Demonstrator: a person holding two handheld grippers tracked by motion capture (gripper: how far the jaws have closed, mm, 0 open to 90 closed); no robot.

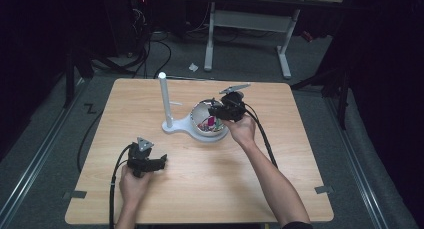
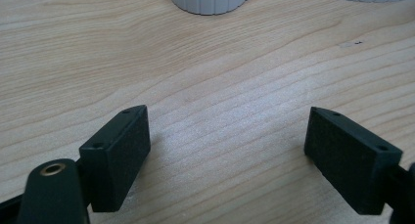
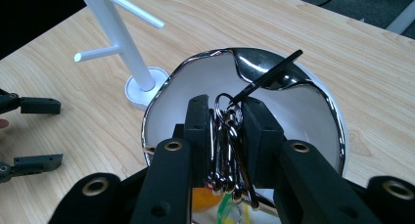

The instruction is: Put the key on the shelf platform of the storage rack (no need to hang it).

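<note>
Our right gripper [image 3: 226,136] pinches the metal rings [image 3: 227,150] over the bowl [image 3: 313,87]; prob. light, hard & slippery. Left gripper [image 2: 227,155] wide open.

The shiny metal bowl [image 1: 200,110] sits mid-table on the light wooden table [image 1: 200,199]. Just left of the bowl stands the white peg stand [image 1: 165,101]. Small bright bits [image 1: 211,123] lie in the bowl. A bunch of metal key rings [image 3: 226,136] hangs over it.

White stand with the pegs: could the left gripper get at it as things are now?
Probably yes. The left gripper sits open over bare table, and nothing lies between it and the white stand; the right gripper is busy at the bowl beside it.
</note>
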